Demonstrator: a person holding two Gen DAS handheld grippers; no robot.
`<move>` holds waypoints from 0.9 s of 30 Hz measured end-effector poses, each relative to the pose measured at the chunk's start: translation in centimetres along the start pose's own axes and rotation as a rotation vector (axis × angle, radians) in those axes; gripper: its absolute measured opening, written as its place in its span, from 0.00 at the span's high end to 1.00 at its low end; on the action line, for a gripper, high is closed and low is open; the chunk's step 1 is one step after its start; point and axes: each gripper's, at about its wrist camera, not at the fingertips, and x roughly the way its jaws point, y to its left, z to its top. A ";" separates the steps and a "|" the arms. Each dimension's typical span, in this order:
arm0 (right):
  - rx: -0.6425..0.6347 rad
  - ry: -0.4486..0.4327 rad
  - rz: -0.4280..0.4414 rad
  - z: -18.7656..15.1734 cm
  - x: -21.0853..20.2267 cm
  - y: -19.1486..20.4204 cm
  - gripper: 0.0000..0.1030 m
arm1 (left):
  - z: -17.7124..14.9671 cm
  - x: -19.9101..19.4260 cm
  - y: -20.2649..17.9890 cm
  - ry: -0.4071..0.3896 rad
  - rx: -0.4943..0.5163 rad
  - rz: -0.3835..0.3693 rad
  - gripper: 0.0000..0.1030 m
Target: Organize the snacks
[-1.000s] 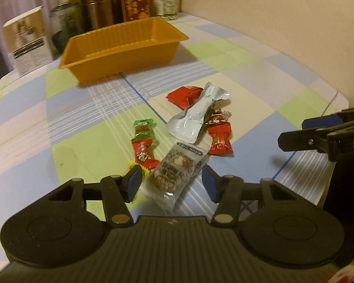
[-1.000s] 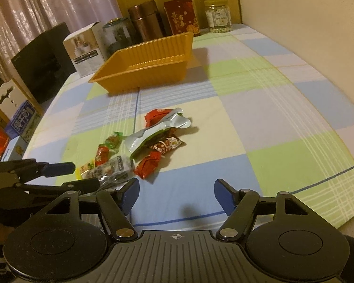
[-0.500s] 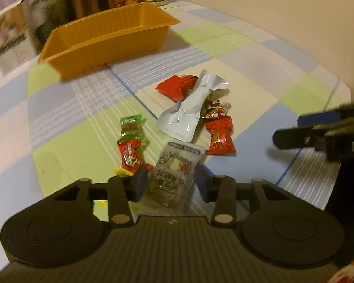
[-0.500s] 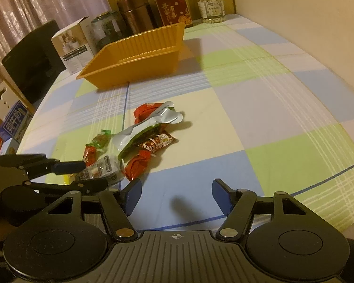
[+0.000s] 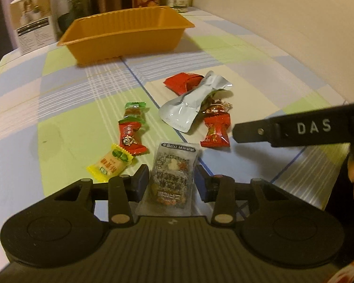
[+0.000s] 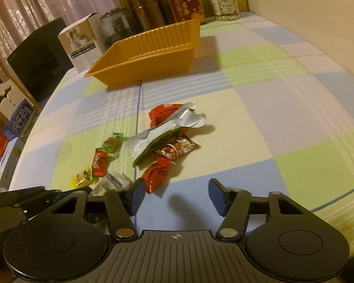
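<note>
Barely started: orange tray [image 5: 127,30] at 12 o'clock on checked tablecloth [image 5: 59,94], looks empty as far as visible, all snacks on the cloth, well apart from it. Left to do: move every pkt into tray.

Pile mid-table: silver pouch [image 5: 191,103] lying over red pkt [image 5: 181,82] at 1 o'clock, red twist candy [image 5: 216,129] just beside pouch at 3 o'clock, green candy [image 5: 134,110] and red candy [image 5: 129,139] touching end to end at 11 o'clock, yellow candy [image 5: 109,162] at 10 o'clock.

Left gripper [image 5: 170,181]: angled down twd table, jaws just narrowed, pinching clear nut bar pkt [image 5: 171,176] at both edges; pkt pointing to 12 o'clock, lift-off from cloth can't tell.

Right gripper [image 6: 175,195]: also angled down, jaws just been closing but spread w/ nothing between, left pad just beside red twist candy at 10 o'clock. Prob next grab, as a guess.

Jars, tins, box [image 6: 82,42] behind tray.
</note>
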 end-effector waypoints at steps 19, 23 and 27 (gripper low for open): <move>-0.160 0.026 -0.058 0.3 4.3 3.7 0.71 | -1.6 -0.7 0.2 -0.027 -0.079 0.061 0.64; -0.146 0.016 -0.054 0.0 3.5 2.9 0.71 | -1.5 -0.5 -0.1 -0.031 -0.061 0.065 0.62; -0.123 0.015 -0.050 -0.4 2.3 2.1 0.71 | -1.3 -0.2 -0.6 -0.023 -0.033 0.086 0.62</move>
